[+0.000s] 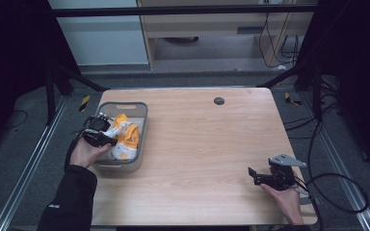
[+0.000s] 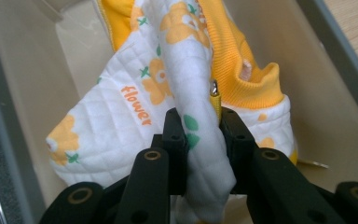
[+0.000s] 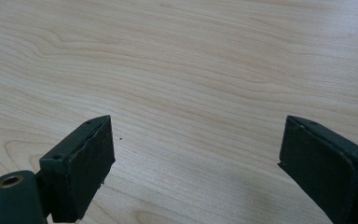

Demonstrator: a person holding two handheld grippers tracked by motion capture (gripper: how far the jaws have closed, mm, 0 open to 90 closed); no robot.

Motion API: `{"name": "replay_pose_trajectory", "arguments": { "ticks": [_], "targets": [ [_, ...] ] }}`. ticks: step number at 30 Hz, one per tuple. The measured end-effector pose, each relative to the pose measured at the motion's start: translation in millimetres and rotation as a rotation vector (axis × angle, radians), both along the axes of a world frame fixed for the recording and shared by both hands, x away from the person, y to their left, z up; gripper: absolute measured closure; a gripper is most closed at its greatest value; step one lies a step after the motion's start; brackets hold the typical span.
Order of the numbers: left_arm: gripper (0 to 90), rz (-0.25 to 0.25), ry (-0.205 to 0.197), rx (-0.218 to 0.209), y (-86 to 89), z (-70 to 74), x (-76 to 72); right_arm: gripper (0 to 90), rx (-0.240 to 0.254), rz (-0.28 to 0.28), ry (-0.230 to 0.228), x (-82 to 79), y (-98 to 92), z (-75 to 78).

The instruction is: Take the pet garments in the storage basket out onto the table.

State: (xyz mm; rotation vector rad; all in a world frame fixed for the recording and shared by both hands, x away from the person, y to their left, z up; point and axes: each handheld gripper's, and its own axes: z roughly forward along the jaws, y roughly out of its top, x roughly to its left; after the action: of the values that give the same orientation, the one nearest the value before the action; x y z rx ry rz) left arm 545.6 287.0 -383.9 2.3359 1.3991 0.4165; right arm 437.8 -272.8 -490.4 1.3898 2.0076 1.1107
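Left tongs point(image 2: 199, 123) clamped on fold of white quilted garment point(image 2: 135, 107) with yellow flowers, orange collar; garment inside grey bin point(image 1: 142, 127) at worktop's point(image 1: 197, 144) left side. Right tongs point(image 3: 196, 158) spread wide, nothing between, low over bare worktop near right edge, well apart from bin.

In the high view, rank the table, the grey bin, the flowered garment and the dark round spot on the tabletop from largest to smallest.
1. Table, by far the largest.
2. Grey bin.
3. Flowered garment, bunched inside the bin and clamped by the left gripper.
4. Dark round spot, the smallest, though it lies farther from the camera.
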Motion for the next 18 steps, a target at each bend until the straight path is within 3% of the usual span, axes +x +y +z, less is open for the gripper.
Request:
{"name": "replay_pose_trajectory", "arguments": {
  "ticks": [18],
  "targets": [
    [74.8, -0.009, -0.084, -0.019, 4.8, 38.9, -12.0, 9.8, -0.001, -0.004, -0.014, -0.2, -0.7, 0.5]
  ]
}}
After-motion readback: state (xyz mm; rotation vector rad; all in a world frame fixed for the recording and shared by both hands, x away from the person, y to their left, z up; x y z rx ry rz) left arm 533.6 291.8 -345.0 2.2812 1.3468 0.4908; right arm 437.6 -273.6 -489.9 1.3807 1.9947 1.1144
